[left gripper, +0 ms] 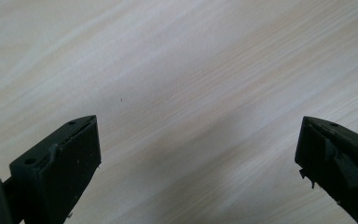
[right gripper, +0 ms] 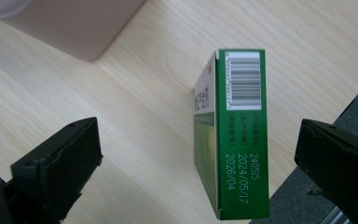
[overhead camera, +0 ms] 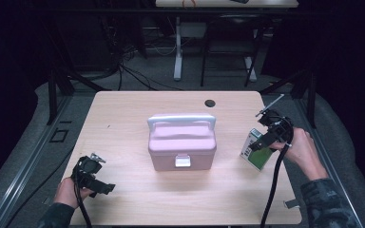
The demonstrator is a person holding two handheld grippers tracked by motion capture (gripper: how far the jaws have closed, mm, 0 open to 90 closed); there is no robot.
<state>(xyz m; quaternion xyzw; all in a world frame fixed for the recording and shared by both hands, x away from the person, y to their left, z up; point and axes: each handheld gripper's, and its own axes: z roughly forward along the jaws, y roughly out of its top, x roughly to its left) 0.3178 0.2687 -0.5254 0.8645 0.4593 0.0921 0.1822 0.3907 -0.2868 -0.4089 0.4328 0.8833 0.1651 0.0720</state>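
Note:
A pink box (overhead camera: 182,142) with a white handle and a white front latch sits closed at the middle of the wooden table (overhead camera: 123,118). A green and white carton (overhead camera: 254,151) stands on edge at the table's right side. My right gripper (overhead camera: 265,140) hovers just above it, open. In the right gripper view the carton (right gripper: 240,135) lies between the wide-apart jaws of that gripper (right gripper: 198,134), touching neither. My left gripper (overhead camera: 100,184) is at the front left, open. Its view shows its jaws (left gripper: 198,135) spread over bare wood.
The carton stands close to the table's right edge, with dark floor (right gripper: 354,107) beyond it. A round cable hole (overhead camera: 210,102) lies at the back of the table. Black frame posts and another table's legs (overhead camera: 177,57) stand behind.

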